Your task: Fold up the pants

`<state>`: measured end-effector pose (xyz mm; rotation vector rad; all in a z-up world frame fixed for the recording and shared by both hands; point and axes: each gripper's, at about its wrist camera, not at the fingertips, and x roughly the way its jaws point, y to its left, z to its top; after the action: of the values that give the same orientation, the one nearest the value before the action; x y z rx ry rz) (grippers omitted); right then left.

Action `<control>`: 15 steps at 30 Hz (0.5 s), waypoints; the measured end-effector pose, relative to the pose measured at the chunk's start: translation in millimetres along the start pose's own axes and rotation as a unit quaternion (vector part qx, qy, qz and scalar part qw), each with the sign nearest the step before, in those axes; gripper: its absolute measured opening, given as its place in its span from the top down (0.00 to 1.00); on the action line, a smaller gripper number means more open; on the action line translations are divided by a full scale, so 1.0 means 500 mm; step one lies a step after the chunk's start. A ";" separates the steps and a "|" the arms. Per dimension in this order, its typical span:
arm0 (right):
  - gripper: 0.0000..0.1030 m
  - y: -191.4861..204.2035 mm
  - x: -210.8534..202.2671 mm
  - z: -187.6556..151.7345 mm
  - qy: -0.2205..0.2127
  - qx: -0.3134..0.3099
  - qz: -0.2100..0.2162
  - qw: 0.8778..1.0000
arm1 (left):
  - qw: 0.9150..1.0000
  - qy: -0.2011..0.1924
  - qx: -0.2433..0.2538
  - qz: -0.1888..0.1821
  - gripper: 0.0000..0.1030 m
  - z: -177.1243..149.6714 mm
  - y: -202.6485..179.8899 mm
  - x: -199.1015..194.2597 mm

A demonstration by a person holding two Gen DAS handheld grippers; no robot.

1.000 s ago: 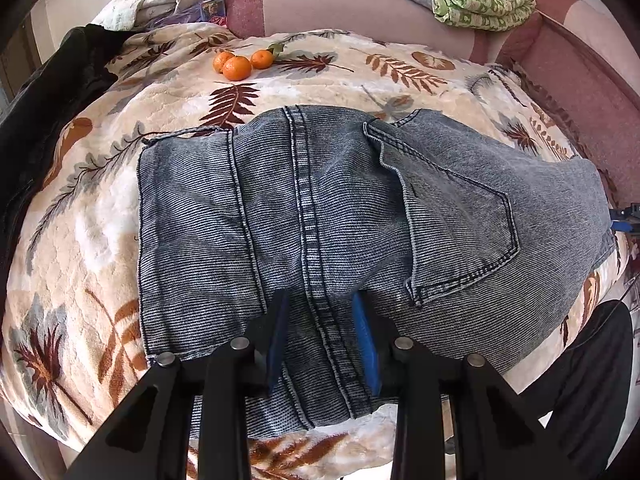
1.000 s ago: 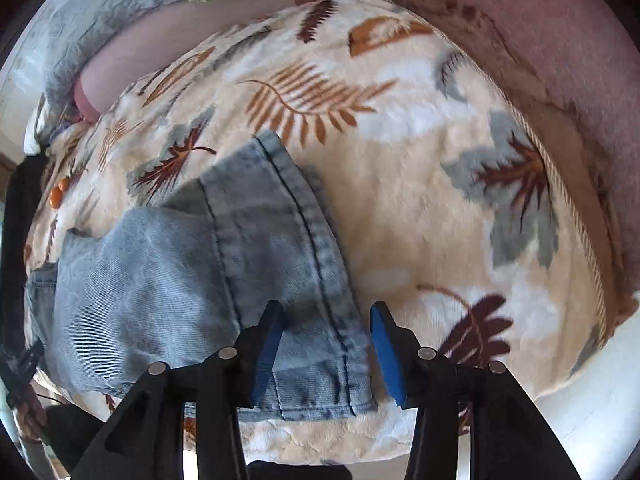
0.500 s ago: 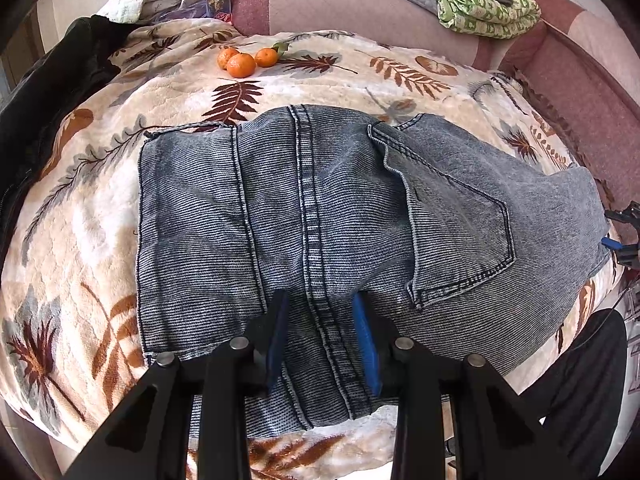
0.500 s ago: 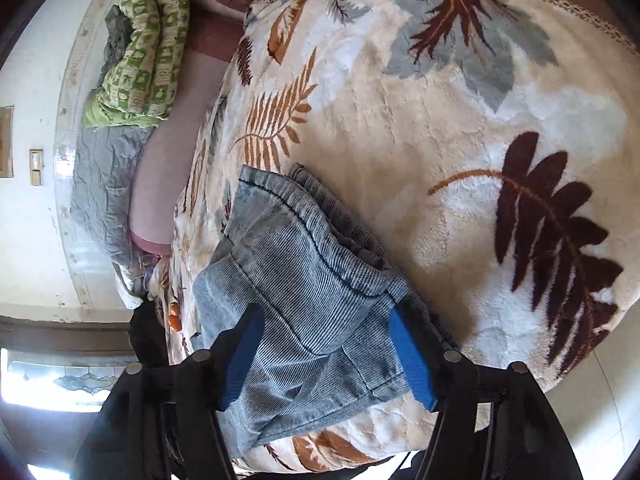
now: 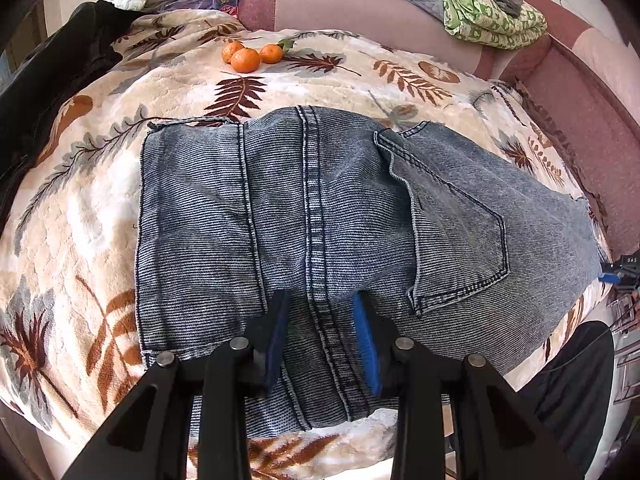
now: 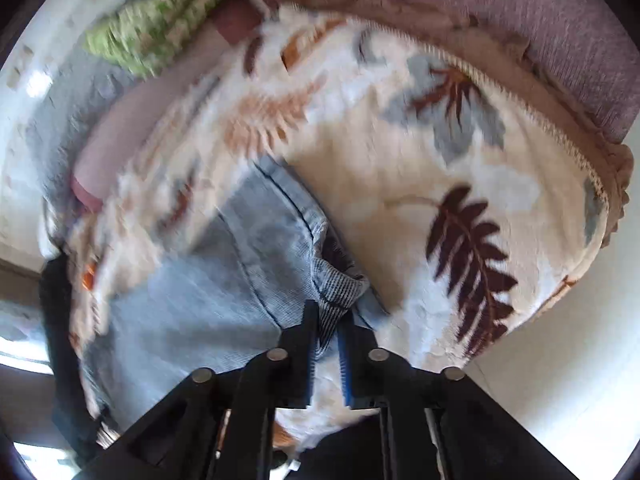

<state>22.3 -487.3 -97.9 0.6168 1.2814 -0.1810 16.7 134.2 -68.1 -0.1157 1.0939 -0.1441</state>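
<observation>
Blue jeans (image 5: 320, 216) lie folded flat across a leaf-print blanket (image 5: 80, 208), back pocket up. My left gripper (image 5: 320, 332) is open, its blue pads either side of the centre seam near the front edge, just above the denim. My right gripper (image 6: 328, 328) is shut on the jeans' right end (image 6: 338, 292), with a pinch of denim bunched between its pads. The jeans also show in the right wrist view (image 6: 192, 304), which is blurred. The right gripper's tip shows at the far right of the left wrist view (image 5: 618, 274).
Three oranges (image 5: 250, 56) sit on the blanket behind the jeans. A black garment (image 5: 48, 80) lies at the left. A green folded cloth (image 5: 492, 20) rests on the pink sofa back (image 5: 360, 4). The blanket's edge (image 6: 600, 184) drops off at right.
My right gripper has closed on the end of the jeans and swung round. My left gripper has stayed open over the centre seam.
</observation>
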 end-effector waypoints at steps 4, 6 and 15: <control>0.47 -0.028 -0.059 -0.010 -0.062 0.021 0.024 0.998 | 0.999 -0.036 0.010 0.037 0.63 0.005 -0.021 -0.054; 0.44 -0.014 -0.116 -0.008 -0.111 0.005 0.006 0.994 | 0.996 -0.069 0.025 0.047 0.44 0.009 -0.041 -0.089; 0.35 0.171 -0.111 0.079 -0.146 -0.126 0.019 0.981 | 0.994 0.006 0.020 0.110 0.27 0.000 -0.010 0.019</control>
<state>77.9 -449.0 -12.0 0.3792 0.9877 -0.0720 20.6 127.7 -75.7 0.0415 1.1067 0.0311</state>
